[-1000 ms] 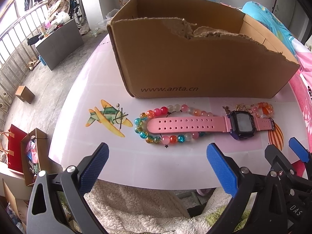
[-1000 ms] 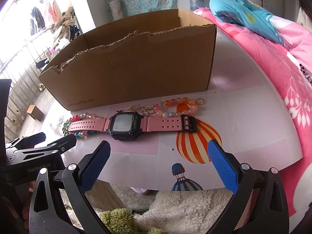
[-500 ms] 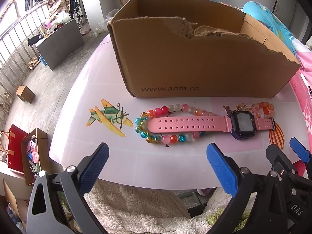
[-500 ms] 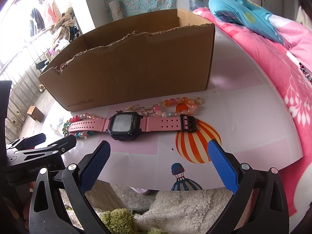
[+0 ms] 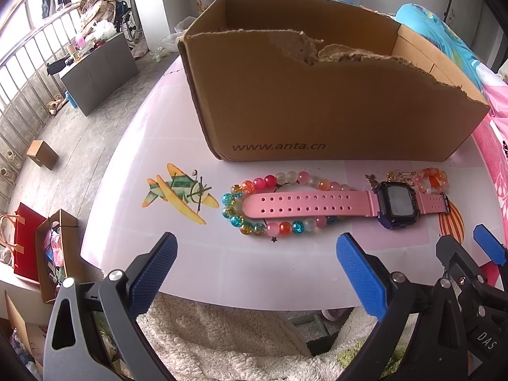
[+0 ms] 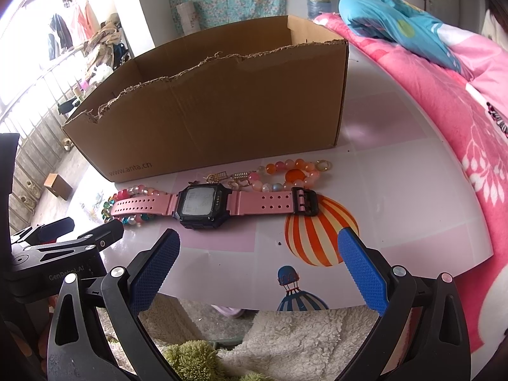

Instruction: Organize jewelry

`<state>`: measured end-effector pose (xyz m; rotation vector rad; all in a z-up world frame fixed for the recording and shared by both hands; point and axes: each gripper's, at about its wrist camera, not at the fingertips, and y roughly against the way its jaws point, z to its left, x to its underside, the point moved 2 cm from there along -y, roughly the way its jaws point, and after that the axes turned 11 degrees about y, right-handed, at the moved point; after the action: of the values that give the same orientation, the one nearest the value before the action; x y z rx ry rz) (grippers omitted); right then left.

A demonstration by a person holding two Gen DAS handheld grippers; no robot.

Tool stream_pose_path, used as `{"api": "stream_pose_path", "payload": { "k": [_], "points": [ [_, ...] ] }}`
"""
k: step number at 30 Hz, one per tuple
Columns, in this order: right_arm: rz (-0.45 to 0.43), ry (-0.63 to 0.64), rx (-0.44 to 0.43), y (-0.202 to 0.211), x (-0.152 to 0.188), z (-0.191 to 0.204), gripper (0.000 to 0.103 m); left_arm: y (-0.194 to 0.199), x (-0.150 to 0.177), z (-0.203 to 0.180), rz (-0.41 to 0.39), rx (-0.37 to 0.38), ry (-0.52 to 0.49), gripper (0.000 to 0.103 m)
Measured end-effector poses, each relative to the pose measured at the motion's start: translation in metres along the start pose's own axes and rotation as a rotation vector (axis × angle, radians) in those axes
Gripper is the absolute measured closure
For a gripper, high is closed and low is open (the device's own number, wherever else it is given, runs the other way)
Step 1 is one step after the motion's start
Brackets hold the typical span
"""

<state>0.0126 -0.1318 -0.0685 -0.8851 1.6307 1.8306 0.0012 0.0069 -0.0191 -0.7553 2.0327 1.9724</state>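
A pink-strapped watch (image 5: 317, 204) with a black face (image 6: 200, 204) lies flat on the white table in front of a torn cardboard box (image 5: 317, 101). Its strap lies across a multicoloured bead bracelet (image 5: 247, 225). An orange and pink bead bracelet (image 6: 285, 173) with gold charms lies by the buckle end, also in the left wrist view (image 5: 431, 179). My left gripper (image 5: 257, 270) is open and empty near the table's front edge, short of the beads. My right gripper (image 6: 258, 263) is open and empty, short of the watch.
The table (image 5: 133, 165) has printed plane and balloon stickers (image 6: 317, 231). A pink quilt (image 6: 444, 101) lies along the right side. A fluffy cream rug (image 5: 222, 333) lies below the front edge. Paper bags (image 5: 38, 247) and a small box stand on the floor at left.
Both grippers have held almost still, staying open. The jewelry and box have not moved.
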Motion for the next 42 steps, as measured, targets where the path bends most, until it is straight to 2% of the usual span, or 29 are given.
{"api": "stream_pose_path", "payload": {
  "k": [4,8,10,13,17,20,23,27,32,34,39,42],
  "points": [
    [-0.014,0.003,0.001,0.002,0.001,-0.001,0.007,0.007,-0.004,0.002,-0.048,0.054,-0.020,0.004],
    [-0.066,0.059,-0.033,0.010,0.000,0.004,0.008,0.020,-0.007,0.011,-0.120,0.148,-0.033,0.004],
    [-0.107,0.119,-0.051,0.016,-0.004,0.010,0.014,0.025,-0.010,0.019,-0.148,0.213,-0.036,0.004],
    [-0.145,0.240,-0.091,0.017,-0.009,0.022,0.022,0.026,-0.013,0.027,-0.167,0.261,-0.029,0.004],
    [-0.139,0.384,-0.178,0.005,-0.019,0.036,0.028,0.029,-0.019,0.038,-0.188,0.286,-0.027,0.004],
    [-0.106,0.491,-0.203,-0.011,-0.024,0.045,0.036,0.029,-0.019,0.043,-0.208,0.311,-0.023,0.004],
    [-0.054,0.571,-0.211,-0.027,-0.026,0.051,0.046,0.024,-0.018,0.042,-0.206,0.321,-0.031,0.004],
    [0.006,0.647,-0.221,-0.039,-0.028,0.054,0.048,0.019,-0.012,0.033,-0.234,0.304,-0.107,0.004],
    [0.031,0.778,-0.212,-0.041,-0.026,0.064,0.048,0.016,0.001,0.013,-0.271,0.287,-0.252,0.004],
    [0.049,0.790,-0.231,-0.042,-0.034,0.066,0.055,0.015,0.004,0.004,-0.274,0.290,-0.298,0.004],
    [0.083,0.790,-0.284,-0.043,-0.042,0.060,0.055,0.012,0.011,-0.012,-0.282,0.295,-0.371,0.004],
    [0.108,0.752,-0.343,-0.039,-0.052,0.053,0.055,0.011,0.015,-0.022,-0.311,0.254,-0.446,0.004]
  ]
}}
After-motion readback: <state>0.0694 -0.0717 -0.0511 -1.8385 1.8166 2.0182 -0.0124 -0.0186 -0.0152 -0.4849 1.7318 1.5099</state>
